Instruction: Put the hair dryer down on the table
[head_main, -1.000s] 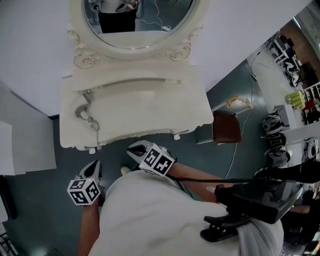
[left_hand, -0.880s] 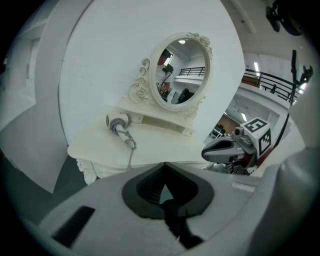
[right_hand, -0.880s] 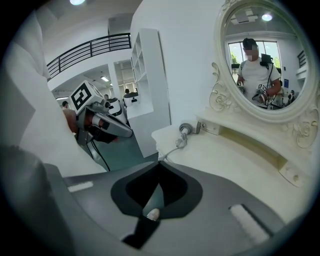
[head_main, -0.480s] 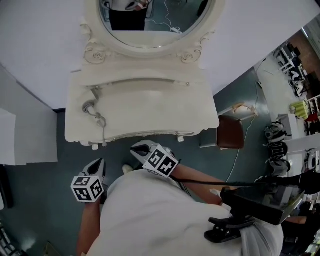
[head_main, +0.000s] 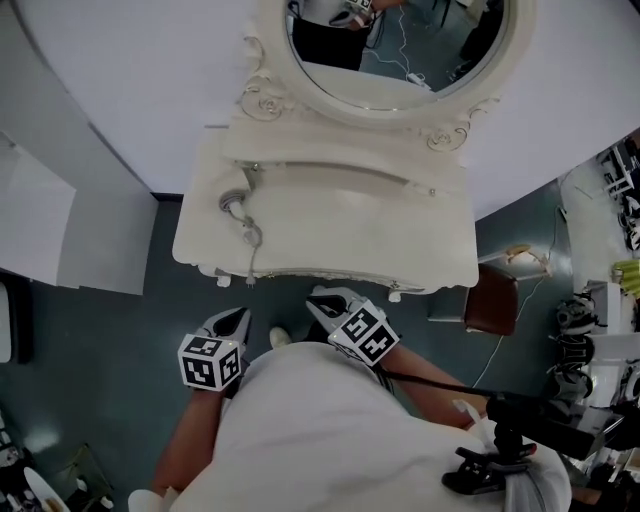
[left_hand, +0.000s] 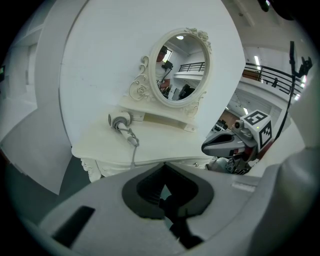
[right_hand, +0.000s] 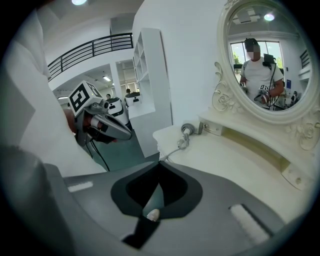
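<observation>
Since the hair dryer (head_main: 234, 203) already lies at the left rear of the white tabletop (head_main: 340, 230), cord running to the front edge, the left tool (head_main: 240, 316) and right tool (head_main: 322, 300), both closed and empty, are best held clear of that cord

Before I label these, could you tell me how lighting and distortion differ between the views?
Head view: even light, sharp, dressing table slightly bowed. Left gripper view: heavy fisheye, dark corners. Right gripper view: same fisheye, bright lamp reflected in the mirror.
</observation>
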